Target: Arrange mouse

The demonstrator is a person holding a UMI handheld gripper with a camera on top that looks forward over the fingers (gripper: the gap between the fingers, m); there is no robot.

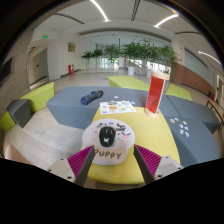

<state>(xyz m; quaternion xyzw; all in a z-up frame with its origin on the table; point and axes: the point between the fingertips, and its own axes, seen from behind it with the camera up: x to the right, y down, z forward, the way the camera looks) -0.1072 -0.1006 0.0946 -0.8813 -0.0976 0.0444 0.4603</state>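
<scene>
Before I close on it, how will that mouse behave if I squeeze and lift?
The mouse looks like a hard, rounded shell, so it should stay stiff but may slip between the pads. It seems small and probably light. It sits on a round white mat that might slide if pushed.

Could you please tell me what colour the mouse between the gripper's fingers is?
The mouse is black, on a white printed pad; gripper view shows it.

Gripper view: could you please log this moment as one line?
gripper: open | mouse: on round white pad, between fingers | red box: upright beyond
</scene>
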